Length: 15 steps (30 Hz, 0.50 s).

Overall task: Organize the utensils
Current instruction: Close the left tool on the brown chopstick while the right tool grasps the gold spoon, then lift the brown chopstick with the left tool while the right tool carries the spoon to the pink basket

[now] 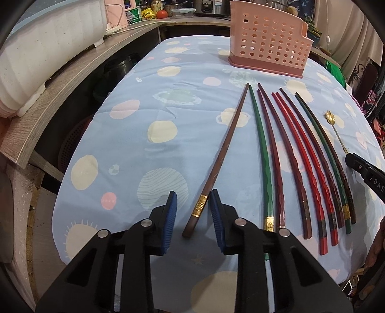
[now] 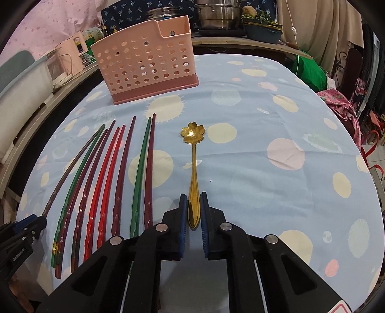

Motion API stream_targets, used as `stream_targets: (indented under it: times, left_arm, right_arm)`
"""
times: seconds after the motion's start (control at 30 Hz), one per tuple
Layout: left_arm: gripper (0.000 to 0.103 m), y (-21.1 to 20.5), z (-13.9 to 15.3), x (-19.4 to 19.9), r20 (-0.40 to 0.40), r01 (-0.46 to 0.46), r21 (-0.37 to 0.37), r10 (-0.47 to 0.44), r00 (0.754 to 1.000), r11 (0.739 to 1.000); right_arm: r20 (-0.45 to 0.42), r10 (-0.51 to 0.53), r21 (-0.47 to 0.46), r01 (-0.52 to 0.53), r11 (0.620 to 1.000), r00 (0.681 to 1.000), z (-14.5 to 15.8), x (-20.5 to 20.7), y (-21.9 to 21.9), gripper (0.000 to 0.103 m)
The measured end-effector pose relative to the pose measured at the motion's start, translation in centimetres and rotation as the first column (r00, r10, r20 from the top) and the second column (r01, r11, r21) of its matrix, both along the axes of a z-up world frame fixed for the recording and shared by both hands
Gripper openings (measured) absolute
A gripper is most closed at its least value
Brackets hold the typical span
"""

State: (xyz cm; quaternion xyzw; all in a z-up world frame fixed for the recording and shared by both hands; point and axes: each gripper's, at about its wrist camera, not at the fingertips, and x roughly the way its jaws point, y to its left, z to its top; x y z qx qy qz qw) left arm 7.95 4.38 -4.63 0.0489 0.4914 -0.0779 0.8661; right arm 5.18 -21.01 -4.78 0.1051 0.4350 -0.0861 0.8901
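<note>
A pink perforated utensil holder [image 1: 267, 43] stands at the far end of the table; it also shows in the right wrist view [image 2: 146, 60]. My left gripper [image 1: 193, 199] is open, its blue pads either side of the handle end of a brown chopstick [image 1: 221, 154] lying on the cloth. Several green, purple and red chopsticks [image 1: 300, 156] lie in a row to its right. My right gripper [image 2: 194, 202] is shut on the handle of a gold flower-shaped spoon [image 2: 193, 154], which lies pointing away. The chopstick row [image 2: 108, 180] is left of it.
The table has a light blue cloth with planet prints [image 1: 144, 108]. A wooden shelf [image 1: 60, 91] runs along the left with a white appliance. Pots and containers [image 2: 216, 14] stand on the counter behind. The right gripper's body [image 1: 365, 173] shows at the right edge.
</note>
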Motion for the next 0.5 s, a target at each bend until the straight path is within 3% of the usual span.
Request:
stream_targets:
  times: [0.1,0.5]
  left_arm:
    - [0.015,-0.1,0.1,-0.2,-0.009,0.010,-0.011,-0.010,1.000,1.000]
    - [0.007,0.0,2.1,-1.8,0.025,0.035,-0.059,-0.034,0.999,0.998]
  right_arm:
    - [0.004,-0.008,0.021,0.008,1.000,1.000,0.1,-0.7,-0.2,0.011]
    - [0.062,-0.036,0.032,0.034,0.999,0.997,2.5,-3.8,-0.6,0.010]
